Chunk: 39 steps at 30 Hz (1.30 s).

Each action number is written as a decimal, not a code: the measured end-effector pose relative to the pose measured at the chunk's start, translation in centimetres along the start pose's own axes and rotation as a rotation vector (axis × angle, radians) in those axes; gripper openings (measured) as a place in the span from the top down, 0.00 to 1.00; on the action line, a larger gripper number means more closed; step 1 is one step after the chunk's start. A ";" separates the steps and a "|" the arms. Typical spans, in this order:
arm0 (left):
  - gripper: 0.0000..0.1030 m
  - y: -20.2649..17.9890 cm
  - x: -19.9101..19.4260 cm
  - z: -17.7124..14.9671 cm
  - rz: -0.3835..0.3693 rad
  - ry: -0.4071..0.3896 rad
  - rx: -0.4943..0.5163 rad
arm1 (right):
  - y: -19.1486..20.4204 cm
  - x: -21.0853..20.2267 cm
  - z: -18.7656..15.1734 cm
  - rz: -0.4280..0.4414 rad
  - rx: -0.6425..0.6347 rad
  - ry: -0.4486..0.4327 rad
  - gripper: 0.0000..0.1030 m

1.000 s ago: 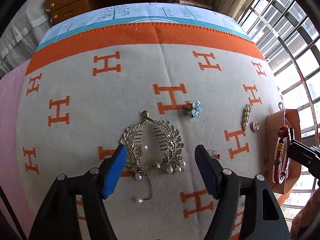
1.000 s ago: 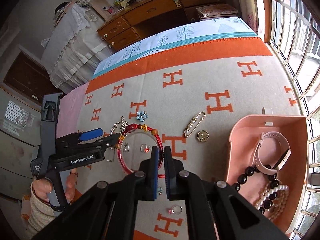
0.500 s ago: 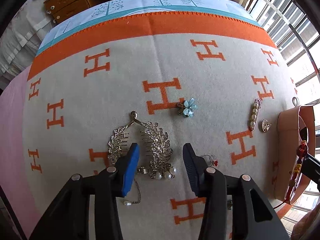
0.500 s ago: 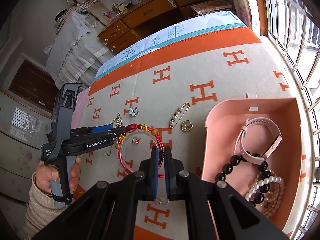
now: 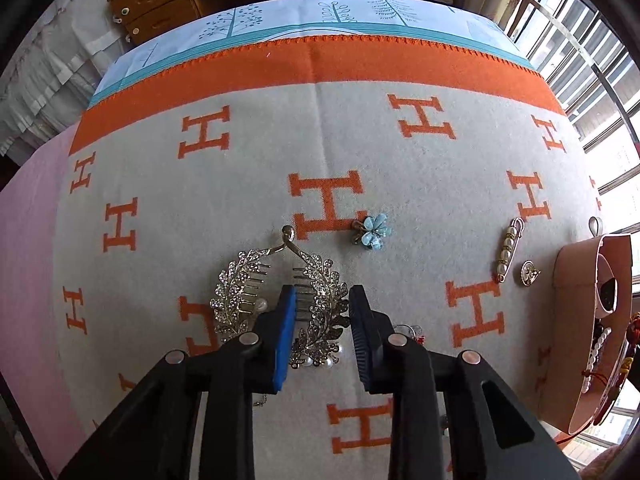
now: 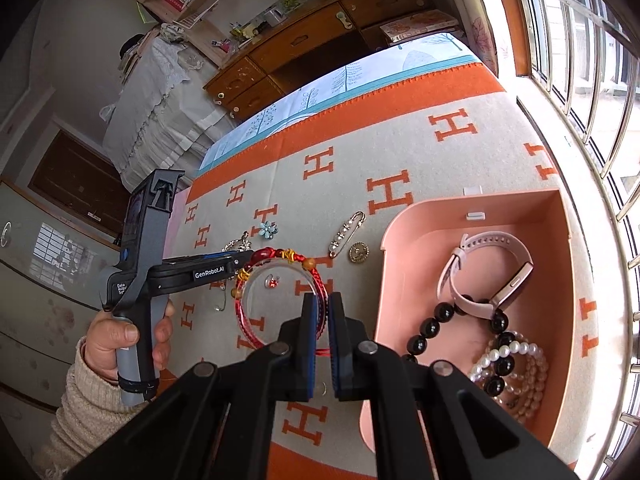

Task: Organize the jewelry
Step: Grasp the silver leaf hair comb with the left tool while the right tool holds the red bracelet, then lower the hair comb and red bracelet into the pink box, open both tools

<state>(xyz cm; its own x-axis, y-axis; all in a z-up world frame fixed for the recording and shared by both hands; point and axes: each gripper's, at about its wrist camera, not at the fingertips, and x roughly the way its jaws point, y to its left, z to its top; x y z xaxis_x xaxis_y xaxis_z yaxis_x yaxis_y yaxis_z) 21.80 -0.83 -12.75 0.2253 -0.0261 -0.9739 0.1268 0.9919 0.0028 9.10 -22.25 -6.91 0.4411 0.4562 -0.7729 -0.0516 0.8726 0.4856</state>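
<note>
Left claw [image 6: 240, 262] reads "GenRobot.AI" (blanket [image 6: 400, 152]: "H").

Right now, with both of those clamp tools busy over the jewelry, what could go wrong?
The left hand-held gripper straddles only one leaf of the rhinestone hair comb; closing there might bend it or let its dangling pearls snag.

The right hand-held gripper pinches the red bangle by a thin edge, so it could slip before reaching the pink tray.

The small ring beneath could get knocked.
</note>
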 end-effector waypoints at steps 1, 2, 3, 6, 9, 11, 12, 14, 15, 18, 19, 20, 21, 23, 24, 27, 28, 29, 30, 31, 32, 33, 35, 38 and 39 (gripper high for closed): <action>0.76 -0.4 -0.8 -0.2 -0.003 -0.012 0.009 | -0.3 -0.4 -0.1 0.002 0.001 -0.010 0.95; 0.76 -0.9 -1.6 -0.4 -0.005 -0.027 0.020 | -0.5 -0.8 -0.2 0.003 0.003 -0.020 0.95; 0.76 -1.4 -2.4 -0.7 -0.007 -0.041 0.032 | -0.7 -1.3 -0.3 0.005 0.006 -0.031 0.95; 0.76 -3.2 -5.1 -1.2 -0.032 -0.088 0.071 | -1.6 -2.9 -0.7 0.009 0.020 -0.066 0.95; 0.76 -5.6 -8.0 -1.7 -0.070 -0.135 0.119 | -2.7 -4.5 -1.3 -0.002 0.036 -0.105 0.95; 0.76 -7.5 -9.8 -2.2 -0.099 -0.164 0.159 | -3.5 -5.5 -1.7 -0.017 0.044 -0.128 0.95; 0.76 -8.5 -10.7 -2.4 -0.114 -0.176 0.181 | -4.0 -5.9 -1.8 -0.026 0.050 -0.139 0.95; 0.76 -10.7 -12.0 -2.9 -0.142 -0.198 0.225 | -4.9 -6.6 -2.3 -0.041 0.063 -0.153 0.95; 0.76 -11.9 -12.6 -3.2 -0.153 -0.208 0.246 | -5.4 -6.9 -2.6 -0.048 0.072 -0.158 0.95; 0.76 -15.2 -14.2 -3.8 -0.187 -0.231 0.302 | -6.7 -7.2 -3.4 -0.070 0.089 -0.161 0.95; 0.76 -16.2 -14.6 -4.1 -0.196 -0.236 0.319 | -7.1 -7.1 -3.7 -0.075 0.094 -0.157 0.95; 0.76 -17.1 -14.9 -4.3 -0.207 -0.239 0.335 | -7.4 -7.0 -4.0 -0.079 0.098 -0.152 0.95; 0.76 -17.9 -15.1 -4.4 -0.218 -0.241 0.349 | -7.7 -6.7 -4.3 -0.080 0.102 -0.143 0.95; 0.76 -19.3 -15.6 -4.7 -0.232 -0.247 0.377 | -8.4 -5.9 -5.0 -0.083 0.109 -0.121 0.95; 0.76 -20.0 -15.7 -4.8 -0.241 -0.248 0.389 | -8.7 -5.4 -5.3 -0.085 0.112 -0.109 0.95; 0.76 -21.7 -15.7 -5.3 -0.256 -0.241 0.419 | -9.2 -4.0 -6.3 -0.089 0.122 -0.067 0.94; 0.76 -22.1 -15.5 -5.4 -0.259 -0.235 0.426 | -9.3 -3.7 -6.6 -0.092 0.121 -0.054 0.94; 0.76 -22.5 -15.3 -5.6 -0.261 -0.226 0.433 | -9.4 -3.4 -6.8 -0.096 0.122 -0.040 0.93; 0.76 -22.8 -14.9 -5.7 -0.261 -0.215 0.438 | -9.4 -3.2 -7.1 -0.101 0.126 -0.030 0.93; 0.76 -23.0 -14.4 -5.9 -0.260 -0.204 0.442 | -9.3 -3.2 -7.3 -0.103 0.126 -0.025 0.93; 0.76 -23.3 -13.9 -6.1 -0.258 -0.193 0.444 | -9.3 -3.3 -7.5 -0.103 0.122 -0.031 0.93; 0.76 -23.4 -13.2 -6.3 -0.257 -0.181 0.444 | -9.2 -3.5 -7.6 -0.110 0.120 -0.039 0.93; 0.76 -23.5 -11.9 -6.6 -0.265 -0.150 0.440 | -9.2 -4.2 -7.8 -0.128 0.114 -0.071 0.93; 0.76 -23.9 -10.4 -7.1 -0.275 -0.109 0.440 | -9.3 -5.2 -8.2 -0.131 0.107 -0.115 0.93; 0.76 -24.0 -10.0 -7.3 -0.278 -0.100 0.442 | -9.3 -5.5 -8.4 -0.130 0.107 -0.128 0.93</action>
<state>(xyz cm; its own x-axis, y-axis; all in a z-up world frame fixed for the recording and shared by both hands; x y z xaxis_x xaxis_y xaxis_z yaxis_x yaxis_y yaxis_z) 9.44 -23.50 -4.75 0.2132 -0.3134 -0.9254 0.5852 0.7994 -0.1360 -0.38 -31.40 -10.62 0.5484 0.3094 -0.7769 0.1051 0.8962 0.4311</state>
